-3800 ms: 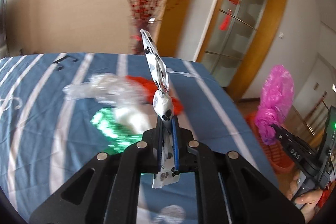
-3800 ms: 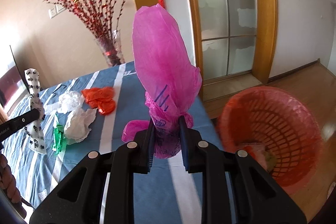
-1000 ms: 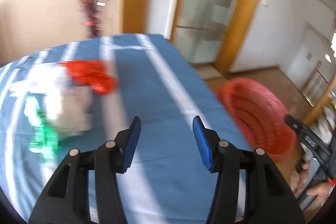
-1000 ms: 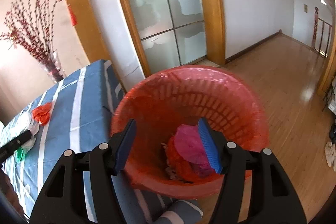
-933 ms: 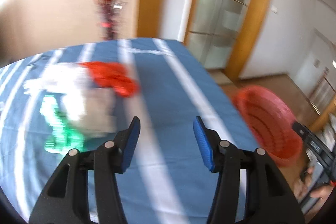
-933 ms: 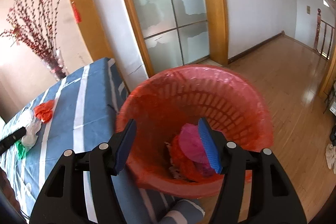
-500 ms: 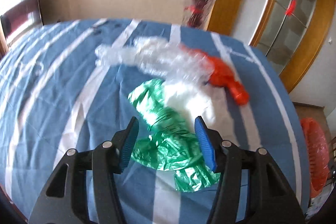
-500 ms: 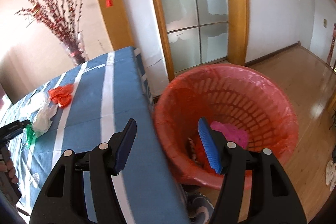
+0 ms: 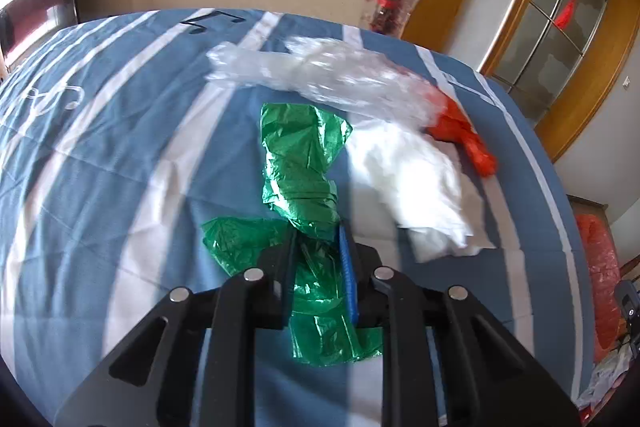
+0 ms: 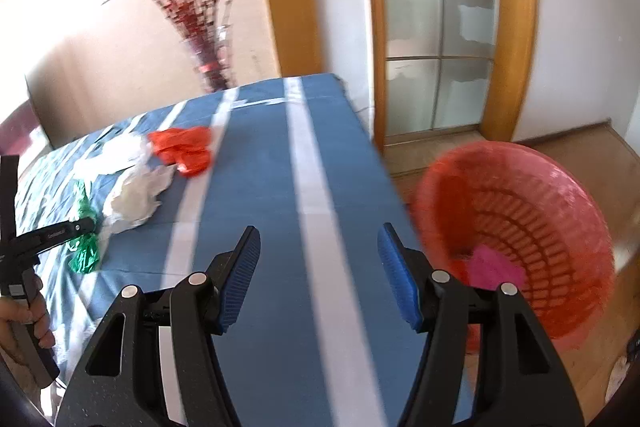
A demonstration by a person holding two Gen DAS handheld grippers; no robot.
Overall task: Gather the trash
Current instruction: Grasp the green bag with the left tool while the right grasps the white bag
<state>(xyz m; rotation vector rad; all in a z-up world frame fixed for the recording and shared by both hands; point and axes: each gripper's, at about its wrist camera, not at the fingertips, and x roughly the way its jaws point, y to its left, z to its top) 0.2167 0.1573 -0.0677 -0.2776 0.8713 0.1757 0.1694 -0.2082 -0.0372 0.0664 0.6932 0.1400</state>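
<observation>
Pinching the green bag (image 9: 304,163) on the striped tablecloth (image 9: 120,131), its long axis running toward twelve o'clock, the left gripper (image 9: 318,247) has just been closing, while the empty, half-open right gripper (image 10: 318,267) sits nearer the red basket (image 10: 516,239) at three o'clock.

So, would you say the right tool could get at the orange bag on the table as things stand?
Probably yes. The right tool is open with nothing between its pads, and bare striped cloth lies between it and the orange bag. The left tool, just closed on the green bag, sits off to the side.
</observation>
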